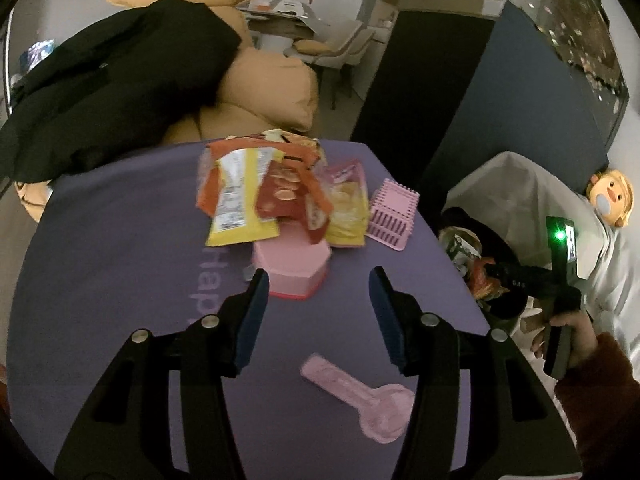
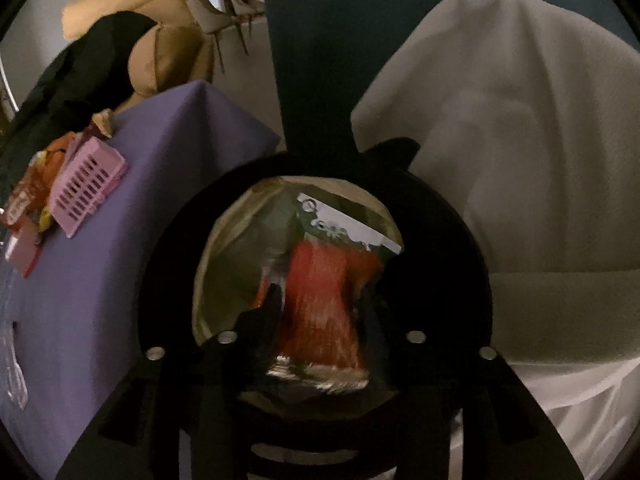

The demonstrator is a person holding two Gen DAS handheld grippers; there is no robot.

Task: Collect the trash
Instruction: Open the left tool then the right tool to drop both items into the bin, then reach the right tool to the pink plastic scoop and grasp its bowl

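Note:
A pile of snack wrappers (image 1: 276, 188), yellow, red and orange, lies at the far side of the purple table (image 1: 120, 264), partly on a pink box (image 1: 294, 270). My left gripper (image 1: 318, 280) is open and empty, hovering just short of the pink box. In the right wrist view my right gripper (image 2: 320, 300) is over the round black bin (image 2: 440, 248), its fingers (image 2: 270, 308) set on either side of an orange-red wrapper (image 2: 324, 300) in the bin's mouth. A green and white wrapper (image 2: 340, 224) lies deeper inside. The right gripper also shows in the left wrist view (image 1: 488, 276).
A pink slatted basket (image 1: 394, 216) lies right of the pile, and a pink scoop (image 1: 368, 400) lies near the front edge. A black jacket (image 1: 104, 80) covers tan cushions behind the table. A white-draped seat (image 2: 520, 140) stands behind the bin.

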